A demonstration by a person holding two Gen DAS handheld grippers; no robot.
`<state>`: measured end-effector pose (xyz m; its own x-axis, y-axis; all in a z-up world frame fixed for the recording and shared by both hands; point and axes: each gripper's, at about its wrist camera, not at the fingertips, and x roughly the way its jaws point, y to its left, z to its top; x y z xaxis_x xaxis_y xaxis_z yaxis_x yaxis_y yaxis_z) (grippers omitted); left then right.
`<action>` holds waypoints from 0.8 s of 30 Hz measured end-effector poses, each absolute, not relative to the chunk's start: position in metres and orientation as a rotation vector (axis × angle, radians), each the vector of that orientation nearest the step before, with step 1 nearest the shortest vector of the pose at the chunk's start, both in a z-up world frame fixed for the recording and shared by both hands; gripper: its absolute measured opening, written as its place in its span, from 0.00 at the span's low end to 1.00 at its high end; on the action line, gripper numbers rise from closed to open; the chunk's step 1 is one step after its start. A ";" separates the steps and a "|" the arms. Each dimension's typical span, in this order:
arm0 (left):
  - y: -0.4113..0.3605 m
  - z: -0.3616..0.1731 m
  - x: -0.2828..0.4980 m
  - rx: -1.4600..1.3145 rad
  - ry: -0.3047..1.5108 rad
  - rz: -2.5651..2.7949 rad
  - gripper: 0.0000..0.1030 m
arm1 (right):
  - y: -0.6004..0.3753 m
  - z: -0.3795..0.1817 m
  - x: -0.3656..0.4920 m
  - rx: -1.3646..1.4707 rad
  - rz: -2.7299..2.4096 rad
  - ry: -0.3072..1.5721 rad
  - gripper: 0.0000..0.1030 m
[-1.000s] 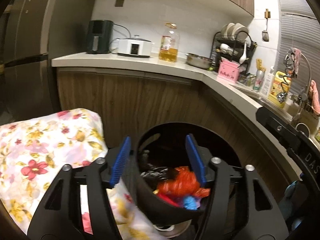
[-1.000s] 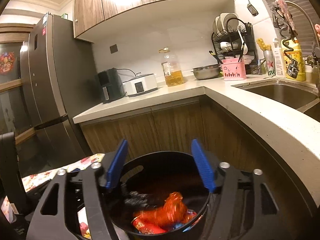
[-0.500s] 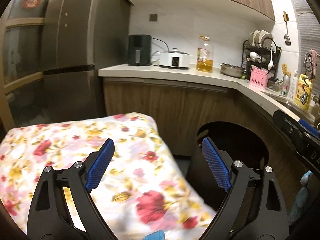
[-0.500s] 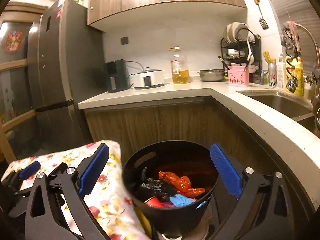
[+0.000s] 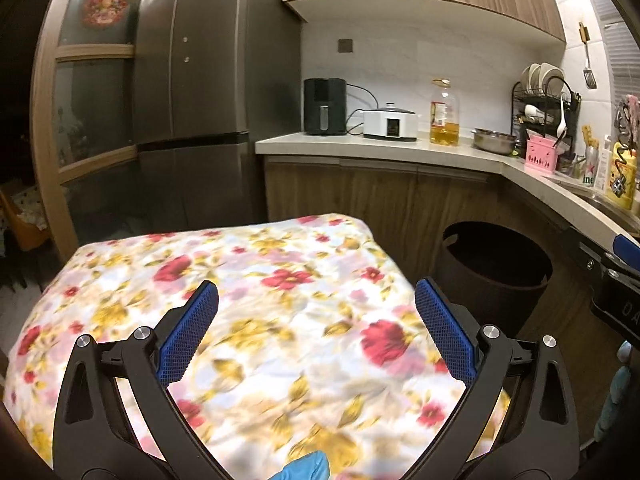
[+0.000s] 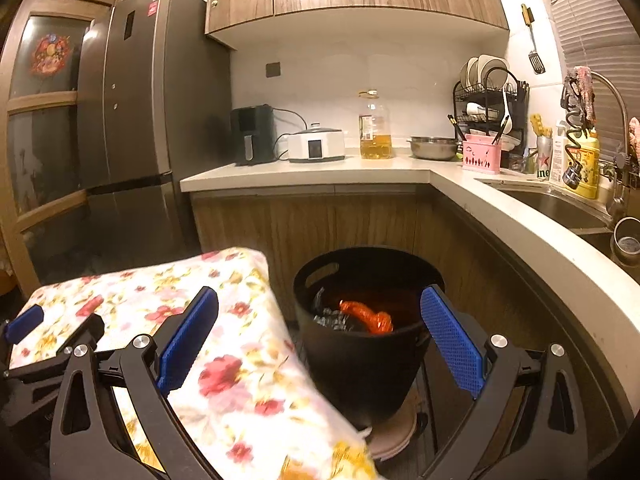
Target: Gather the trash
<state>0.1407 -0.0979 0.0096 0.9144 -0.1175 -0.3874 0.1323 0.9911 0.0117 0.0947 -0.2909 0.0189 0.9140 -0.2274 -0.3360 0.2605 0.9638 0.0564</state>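
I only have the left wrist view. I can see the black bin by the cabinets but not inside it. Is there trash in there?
Observer: Yes. The right wrist view looks down into the black bin; an orange wrapper lies in it beside some dark crumpled plastic.
Operator: Is the right claw holding anything?
Observer: No. The right claw is open and empty, with the bin showing between its blue fingers.
Operator: What is the bin standing on?
Observer: On a round pale base that shows under its bottom edge.
Operator: How close is the bin to the floral tablecloth?
Observer: The floral tablecloth hangs right beside the bin's left wall; I cannot tell if they touch.
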 end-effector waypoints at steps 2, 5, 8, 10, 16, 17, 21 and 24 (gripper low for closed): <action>-0.088 0.008 0.128 0.041 0.400 -0.115 0.94 | -0.282 0.018 0.084 0.093 -0.250 0.336 0.95; -0.077 0.007 0.113 0.046 0.406 -0.097 0.94 | -0.268 0.016 0.071 0.082 -0.228 0.345 0.95; -0.064 0.006 0.096 0.037 0.407 -0.089 0.94 | -0.256 0.014 0.056 0.074 -0.211 0.350 0.95; -0.056 0.006 0.086 0.028 0.410 -0.088 0.94 | -0.248 0.012 0.045 0.072 -0.200 0.352 0.94; -0.039 0.003 0.061 0.030 0.415 -0.072 0.94 | -0.232 0.010 0.021 0.067 -0.176 0.358 0.94; -0.038 0.003 0.059 0.030 0.416 -0.073 0.94 | -0.230 0.010 0.018 0.068 -0.174 0.358 0.94; -0.033 0.002 0.047 0.030 0.418 -0.083 0.94 | -0.223 0.010 0.007 0.065 -0.173 0.358 0.95; -0.030 0.002 0.041 0.031 0.417 -0.082 0.94 | -0.218 0.009 0.001 0.060 -0.173 0.359 0.94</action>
<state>0.0412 -0.0300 0.0020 0.9111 -0.0734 -0.4057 0.0862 0.9962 0.0132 0.0013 -0.2178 0.0089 0.9216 -0.1580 -0.3546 0.1793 0.9834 0.0277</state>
